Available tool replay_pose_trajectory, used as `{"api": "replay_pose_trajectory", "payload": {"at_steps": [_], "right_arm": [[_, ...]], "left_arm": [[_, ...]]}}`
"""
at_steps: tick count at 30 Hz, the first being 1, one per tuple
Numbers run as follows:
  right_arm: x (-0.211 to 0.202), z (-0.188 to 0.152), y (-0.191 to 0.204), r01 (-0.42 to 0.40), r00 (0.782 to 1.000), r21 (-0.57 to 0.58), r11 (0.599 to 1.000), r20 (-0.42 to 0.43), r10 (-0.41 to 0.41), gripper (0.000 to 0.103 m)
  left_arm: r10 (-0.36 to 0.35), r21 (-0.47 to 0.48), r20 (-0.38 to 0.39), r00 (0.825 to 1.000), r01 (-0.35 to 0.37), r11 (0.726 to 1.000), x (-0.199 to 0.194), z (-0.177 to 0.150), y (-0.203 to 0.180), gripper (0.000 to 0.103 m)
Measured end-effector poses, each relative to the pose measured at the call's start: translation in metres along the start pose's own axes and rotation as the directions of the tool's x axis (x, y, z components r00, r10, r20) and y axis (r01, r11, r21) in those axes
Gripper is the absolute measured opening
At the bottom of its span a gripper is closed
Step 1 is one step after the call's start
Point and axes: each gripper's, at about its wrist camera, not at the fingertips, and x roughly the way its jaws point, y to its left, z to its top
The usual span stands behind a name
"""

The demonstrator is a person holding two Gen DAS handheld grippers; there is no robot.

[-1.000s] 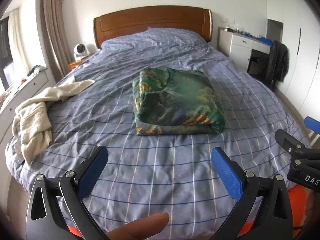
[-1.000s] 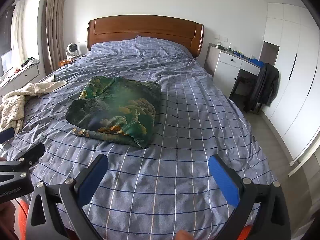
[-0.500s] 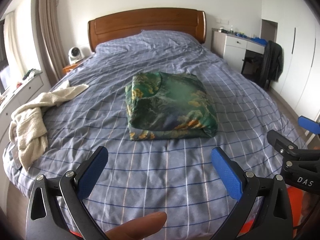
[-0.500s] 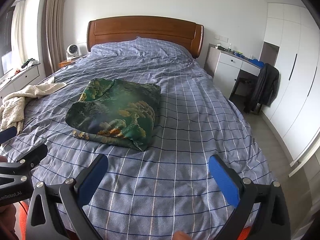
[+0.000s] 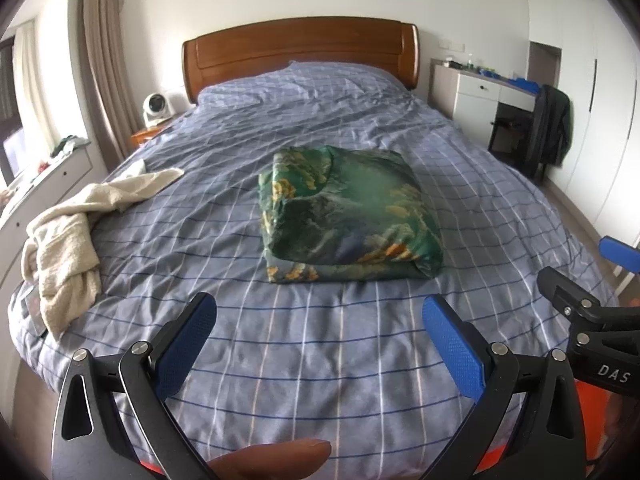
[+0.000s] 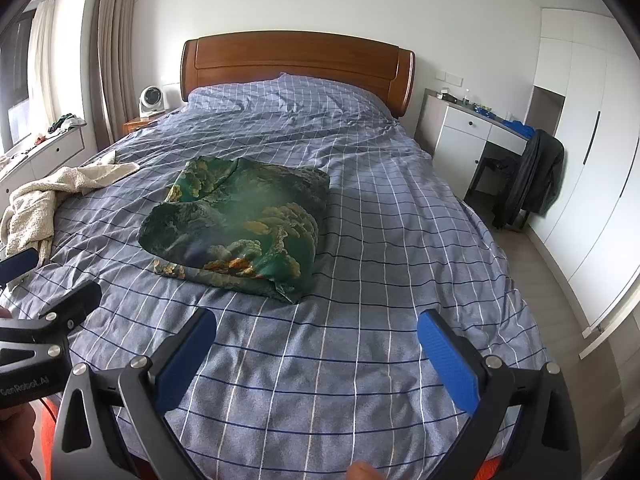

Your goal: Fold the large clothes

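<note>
Both tools, the left tool (image 5: 316, 320) and right tool (image 6: 316, 330), have drawn back from the folded green garment (image 5: 348, 216), which lies mid-bed (image 5: 280, 360), and hang wide open and empty, so this fold looks finished.

wooden headboard (image 5: 300, 46), white wardrobe (image 6: 592, 128), curtains (image 6: 114, 40)

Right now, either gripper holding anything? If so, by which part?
Nothing held. Left gripper and right gripper both have fingers spread over bare bedspread. The folded green garment lies untouched farther up the bed.
</note>
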Motion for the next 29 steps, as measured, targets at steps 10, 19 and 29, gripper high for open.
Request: {"api": "replay_pose_trajectory", "payload": {"at_steps": [10, 19, 29], "right_arm": [[-0.002, 0.002, 0.000, -0.001, 1.000, 0.006, 1.000, 0.006, 0.001, 0.102], [-0.004, 0.002, -0.001, -0.003, 1.000, 0.003, 1.000, 0.010, 0.003, 0.102], [-0.002, 0.002, -0.002, 0.000, 1.000, 0.021, 1.000, 0.006, 0.000, 0.102]], "left_arm": [[0.001, -0.001, 0.010, 1.000, -0.001, 1.000, -0.002, 0.003, 0.000, 0.102], [0.001, 0.000, 0.014, 1.000, -0.001, 1.000, -0.004, 0.003, 0.000, 0.102], [0.000, -0.019, 0.044, 0.999, 0.000, 1.000, -0.012, 0.003, -0.003, 0.103]]}}
